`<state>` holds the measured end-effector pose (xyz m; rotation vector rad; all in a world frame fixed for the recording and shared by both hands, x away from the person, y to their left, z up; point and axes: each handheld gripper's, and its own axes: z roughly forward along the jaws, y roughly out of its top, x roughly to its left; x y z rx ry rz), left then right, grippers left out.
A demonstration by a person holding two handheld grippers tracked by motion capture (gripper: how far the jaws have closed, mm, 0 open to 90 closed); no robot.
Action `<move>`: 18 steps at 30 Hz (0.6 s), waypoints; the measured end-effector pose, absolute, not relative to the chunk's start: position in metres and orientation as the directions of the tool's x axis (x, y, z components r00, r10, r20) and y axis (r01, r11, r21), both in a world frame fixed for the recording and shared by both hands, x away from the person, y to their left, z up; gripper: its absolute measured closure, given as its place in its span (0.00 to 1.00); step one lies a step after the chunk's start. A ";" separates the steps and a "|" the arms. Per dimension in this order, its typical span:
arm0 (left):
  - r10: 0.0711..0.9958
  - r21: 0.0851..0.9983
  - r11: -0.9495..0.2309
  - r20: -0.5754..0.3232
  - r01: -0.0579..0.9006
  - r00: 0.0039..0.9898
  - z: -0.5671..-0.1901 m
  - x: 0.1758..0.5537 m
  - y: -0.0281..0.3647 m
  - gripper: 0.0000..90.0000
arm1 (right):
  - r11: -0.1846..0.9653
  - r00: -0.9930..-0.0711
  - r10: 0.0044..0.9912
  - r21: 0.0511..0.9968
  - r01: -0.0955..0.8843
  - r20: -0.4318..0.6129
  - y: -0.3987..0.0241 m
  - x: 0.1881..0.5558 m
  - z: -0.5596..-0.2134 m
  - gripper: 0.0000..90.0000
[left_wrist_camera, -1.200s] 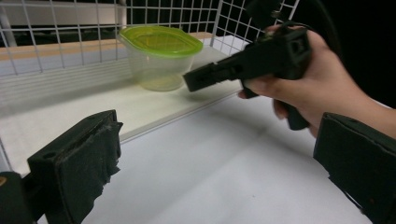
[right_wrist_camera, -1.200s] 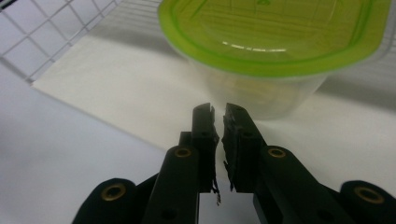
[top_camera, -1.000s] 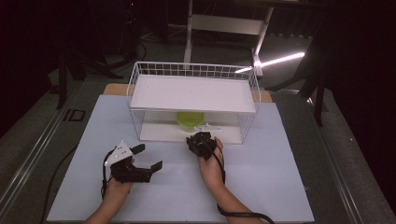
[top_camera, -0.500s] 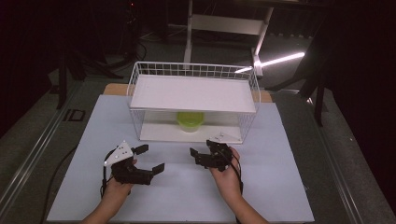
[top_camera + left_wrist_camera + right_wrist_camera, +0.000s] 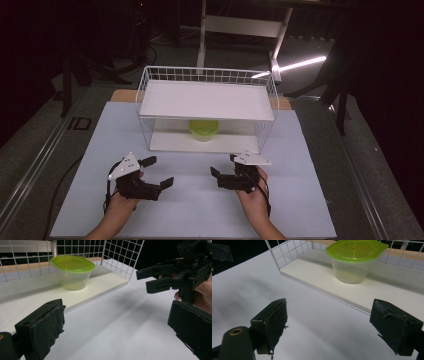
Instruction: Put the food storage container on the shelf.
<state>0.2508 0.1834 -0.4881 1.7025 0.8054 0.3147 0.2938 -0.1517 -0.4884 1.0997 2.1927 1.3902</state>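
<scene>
Far left: dark floor [image 5: 30, 150], a metal rail running along the table edge, a black cable trailing off the near corner. Black stand legs farther back in the gloom.

White tabletop [image 5: 310, 200], matte, bare at the near half; strip of wooden edge [image 5: 122, 95] peeking out behind the rack.

Left gripper [image 5: 158, 172] held low over the near-left of the table, grey plate on top, jaws spread wide and empty, pointing right toward the middle. Black padded jaws well apart in the left gripper view, nothing between them.

Centre: white wire rack [image 5: 150, 135] with a flat white upper shelf [image 5: 207, 100] and a white base board. Clear container [image 5: 203, 130] with yellow-green lid on the base board under the shelf, near the middle, upright, lid on. Apart from both grippers.

Right gripper [image 5: 223, 166] near-right of centre, grey plate on top, jaws parted and empty, pointing left toward the other. Pads worn and frayed in the right gripper view, container beyond the gap.

Right and behind: white desk frame [image 5: 240, 25], a bright light streak [image 5: 300, 64] on the floor, dark stand legs, the rest in shadow.
</scene>
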 end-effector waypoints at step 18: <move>0.638 0.921 -0.130 -0.206 0.367 0.742 -0.502 0.233 0.204 0.02 | 0.257 -0.668 0.737 0.875 0.411 0.098 -0.184 0.265 -0.485 0.16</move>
